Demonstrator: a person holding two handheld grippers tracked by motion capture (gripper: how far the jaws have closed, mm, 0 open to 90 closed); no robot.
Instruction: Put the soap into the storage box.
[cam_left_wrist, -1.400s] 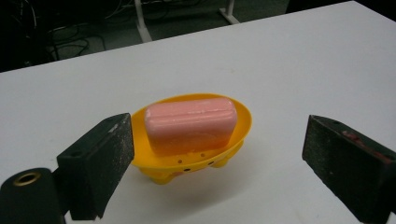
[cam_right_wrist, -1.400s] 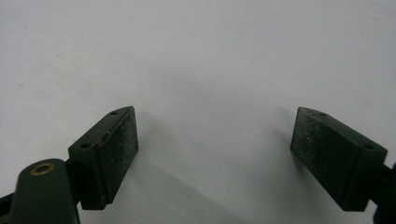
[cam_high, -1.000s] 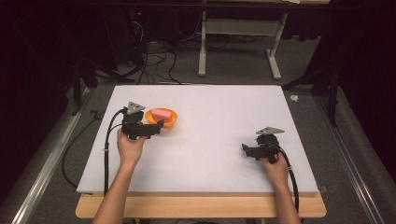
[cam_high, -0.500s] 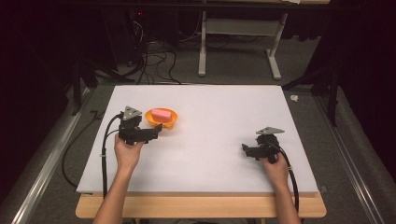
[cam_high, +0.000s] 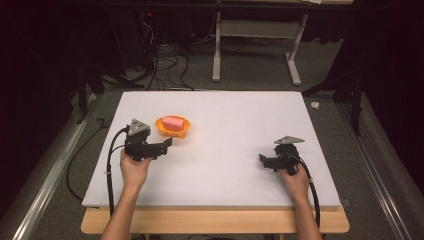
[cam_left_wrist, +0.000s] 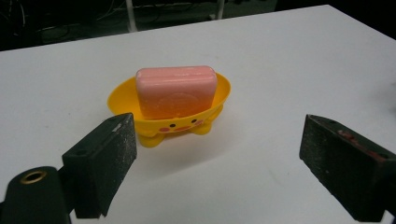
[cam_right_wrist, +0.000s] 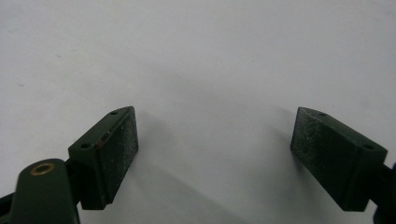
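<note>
Left tool, jaws wide apart, faces an orange dish holding a pink soap bar, near but not touching. Right tool, jaws likewise apart, rests low over bare white counter, well apart.

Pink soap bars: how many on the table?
1. The pink rectangular soap bar stands on edge inside the orange duck-faced plastic dish, near the white table's left side, just ahead of the left gripper.
</note>
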